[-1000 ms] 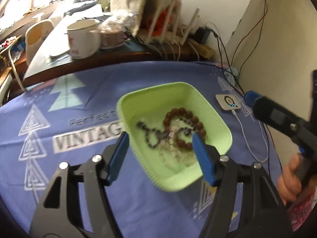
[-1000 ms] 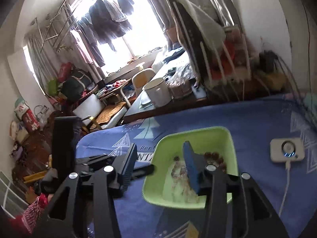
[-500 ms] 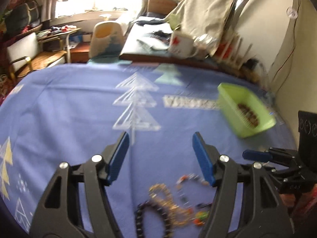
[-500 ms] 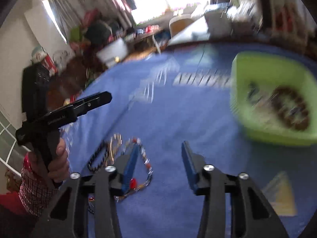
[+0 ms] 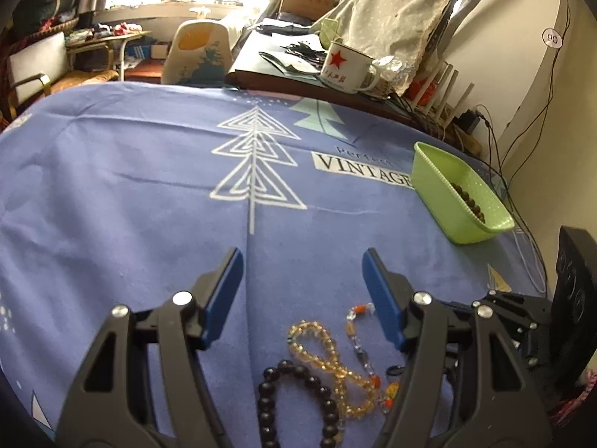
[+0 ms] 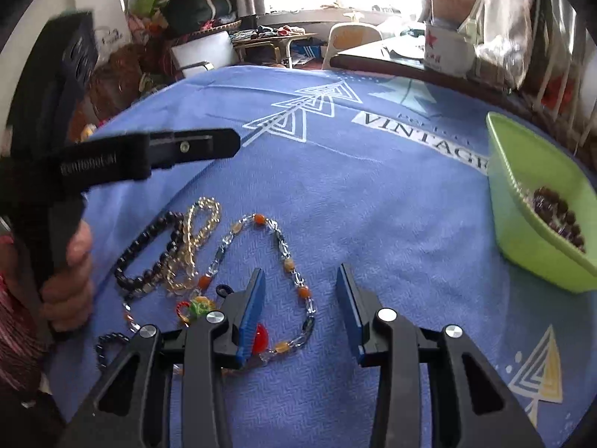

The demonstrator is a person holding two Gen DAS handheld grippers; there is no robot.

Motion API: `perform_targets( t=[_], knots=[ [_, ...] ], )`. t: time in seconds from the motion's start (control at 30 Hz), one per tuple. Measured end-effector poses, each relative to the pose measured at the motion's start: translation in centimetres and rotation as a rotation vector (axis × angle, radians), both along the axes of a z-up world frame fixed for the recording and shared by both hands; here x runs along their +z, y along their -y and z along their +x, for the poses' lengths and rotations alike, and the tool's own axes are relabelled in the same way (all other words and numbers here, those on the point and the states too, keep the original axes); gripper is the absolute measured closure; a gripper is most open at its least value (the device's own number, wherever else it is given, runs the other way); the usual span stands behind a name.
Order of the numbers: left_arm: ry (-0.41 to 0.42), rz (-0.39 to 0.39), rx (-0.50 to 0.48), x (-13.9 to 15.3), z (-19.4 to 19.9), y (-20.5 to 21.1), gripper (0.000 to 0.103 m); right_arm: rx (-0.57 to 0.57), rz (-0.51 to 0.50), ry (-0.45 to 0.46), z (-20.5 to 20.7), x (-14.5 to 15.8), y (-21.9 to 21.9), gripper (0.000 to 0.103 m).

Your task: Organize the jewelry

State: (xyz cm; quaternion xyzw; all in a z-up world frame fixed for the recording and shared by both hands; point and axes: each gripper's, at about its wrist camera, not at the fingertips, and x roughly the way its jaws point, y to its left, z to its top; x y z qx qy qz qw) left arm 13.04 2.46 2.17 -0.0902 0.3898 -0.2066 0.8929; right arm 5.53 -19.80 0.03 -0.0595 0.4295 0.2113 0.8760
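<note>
A pile of jewelry lies on the blue cloth: a dark bead bracelet (image 5: 298, 403) (image 6: 149, 250), an amber bead strand (image 5: 328, 351) (image 6: 197, 239) and a clear chain with orange beads (image 5: 358, 336) (image 6: 287, 261). My left gripper (image 5: 302, 265) is open and empty, just above the pile. My right gripper (image 6: 300, 280) is open and empty, over the chain's right side. The green tray (image 5: 440, 198) (image 6: 522, 239) at the far right holds brown beads (image 6: 556, 209).
The left gripper's body and the hand holding it (image 6: 67, 261) sit at the left of the right wrist view. A white mug (image 5: 343, 67), papers and cables lie on the dark desk behind. A white cable (image 5: 530, 261) runs by the tray.
Both grippers have swung away from the green tray to the jewelry pile on the cloth. Both stayed open and empty.
</note>
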Motion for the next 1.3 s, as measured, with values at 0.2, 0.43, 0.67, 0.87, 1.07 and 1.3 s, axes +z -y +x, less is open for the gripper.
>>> perform_targets(
  t=[0.2,0.43,0.67,0.87,1.07,1.3],
  knots=[
    [-0.021,-0.02,-0.017,-0.1,0.0,0.1,0.039,-0.014,-0.041,0.031,0.3,-0.3,-0.6,0.102],
    [-0.018,-0.019,-0.03,0.1,-0.3,0.3,0.039,-0.002,-0.046,0.036,0.7,0.0,-2.0,0.103],
    [-0.003,-0.068,-0.023,0.7,-0.5,-0.5,0.039,-0.093,0.118,0.096,1.1,3.9,0.5,0.103],
    [0.026,-0.077,-0.05,1.2,-1.0,-0.3,0.039,-0.146,0.214,0.206,0.7,8.4,3.0,0.103],
    [0.048,-0.088,-0.069,1.3,-1.2,0.0,0.039,-0.17,0.27,0.285,-0.3,11.6,4.8,0.103],
    [0.129,-0.079,-0.085,2.0,-2.3,0.6,0.031,-0.202,0.316,0.367,-2.1,14.5,7.2,0.103]
  ],
)
